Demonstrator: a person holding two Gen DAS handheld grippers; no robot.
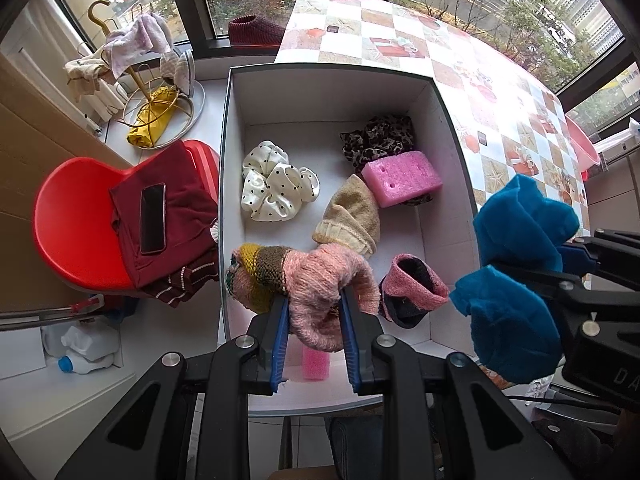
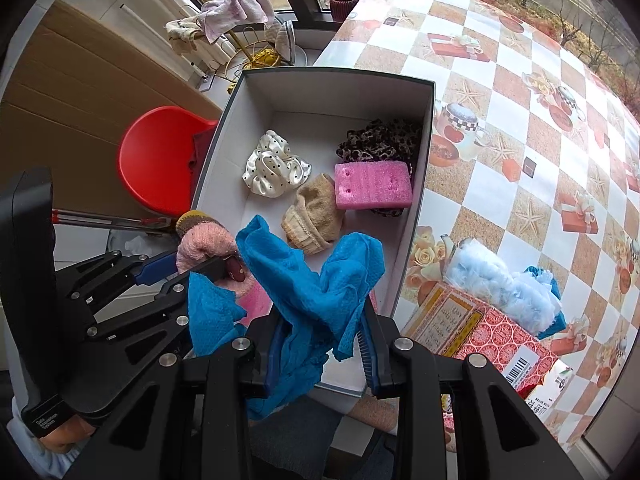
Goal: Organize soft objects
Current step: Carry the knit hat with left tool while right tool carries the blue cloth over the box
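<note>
The pink block (image 1: 314, 363) at the near end of the white box (image 1: 236, 128) showed only a small corner in the left wrist view, the rest being hidden under the pink knitted sock (image 1: 320, 300); the leopard-print fabric (image 1: 378, 138) was partly covered by the pink foam sponge (image 1: 402, 178); the striped cloth (image 1: 180, 286) on the red chair (image 1: 68, 216) lay mostly beneath a dark red garment (image 1: 184, 208); print on the patterned carton (image 2: 480, 332) was too small to read; the pale blue fluffy thing (image 2: 496, 280) hid most of a blue item behind it; the person's hand (image 2: 66, 436) was cut off near the frame's lower edge.
</note>
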